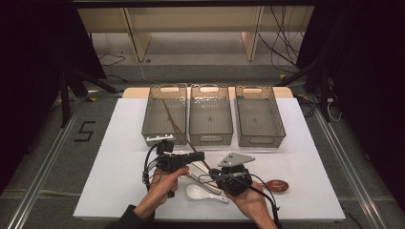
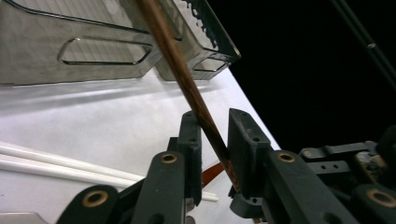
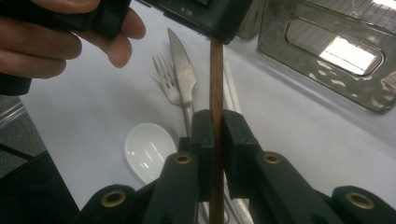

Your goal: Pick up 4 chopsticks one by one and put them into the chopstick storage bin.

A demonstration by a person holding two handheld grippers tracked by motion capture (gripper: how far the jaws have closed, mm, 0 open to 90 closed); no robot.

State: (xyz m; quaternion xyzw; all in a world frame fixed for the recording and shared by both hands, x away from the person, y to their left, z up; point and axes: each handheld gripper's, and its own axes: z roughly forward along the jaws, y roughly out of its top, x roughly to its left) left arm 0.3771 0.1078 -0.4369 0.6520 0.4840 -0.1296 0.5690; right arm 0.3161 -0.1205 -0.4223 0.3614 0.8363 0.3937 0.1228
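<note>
On the white worktop [image 1: 119, 143], near its front edge, the right gripper [image 3: 215, 140] is clamped on a thin brown wooden chopstick [image 3: 216, 74]. Just beyond, the left gripper [image 2: 212, 140] has its jaws around the same stick, which slants up toward the leftmost grey plastic bin [image 1: 165, 114].

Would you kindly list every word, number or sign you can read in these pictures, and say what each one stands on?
"5" - a dark numeral marked on the grey floor left of the table, in the high view.
No other text: the three trays, the cutlery and both claws carry no legible label or brand.
</note>
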